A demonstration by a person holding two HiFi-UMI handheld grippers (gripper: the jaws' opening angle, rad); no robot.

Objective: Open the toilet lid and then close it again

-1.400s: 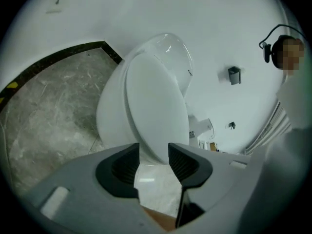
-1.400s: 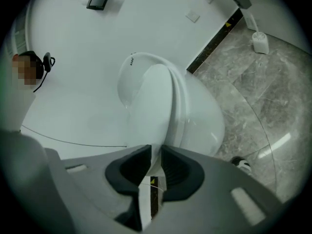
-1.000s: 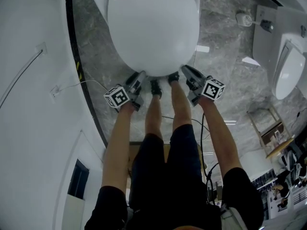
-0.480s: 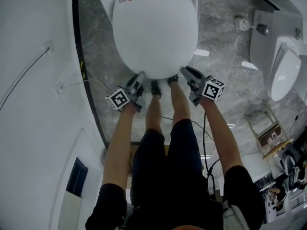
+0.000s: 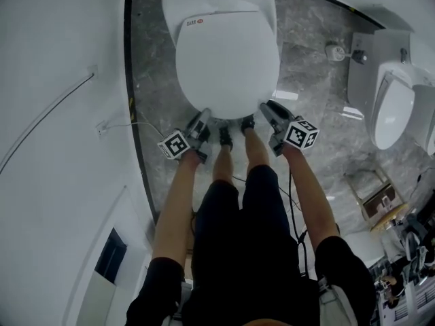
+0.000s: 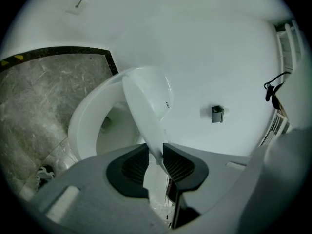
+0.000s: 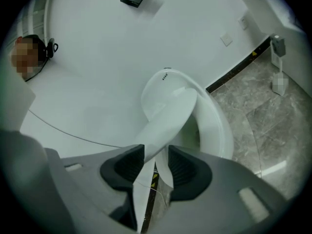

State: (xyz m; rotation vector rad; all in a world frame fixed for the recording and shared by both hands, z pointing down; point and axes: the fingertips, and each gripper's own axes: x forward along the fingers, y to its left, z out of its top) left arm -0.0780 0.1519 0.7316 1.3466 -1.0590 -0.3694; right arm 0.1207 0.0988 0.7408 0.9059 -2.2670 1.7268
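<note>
Lid half raised: my left gripper [image 6: 155, 156] pinches the front edge of the toilet lid [image 6: 145, 112], jaws just narrowed onto it. The lid tilts up off the seat [image 6: 82, 126], its rear end low by the wall. My right gripper [image 7: 156, 159] (jaws just widened) straddles the same edge, one pad touching, the other seemingly just clear. Marble floor [image 5: 146, 80] surrounds the toilet.

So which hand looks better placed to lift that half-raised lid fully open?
Probably the left. On the left gripper the fingers have just been closing and pinch the lid at its edge. On the right gripper they have just been opening, leaving the lid loose between them, so it may slip.
</note>
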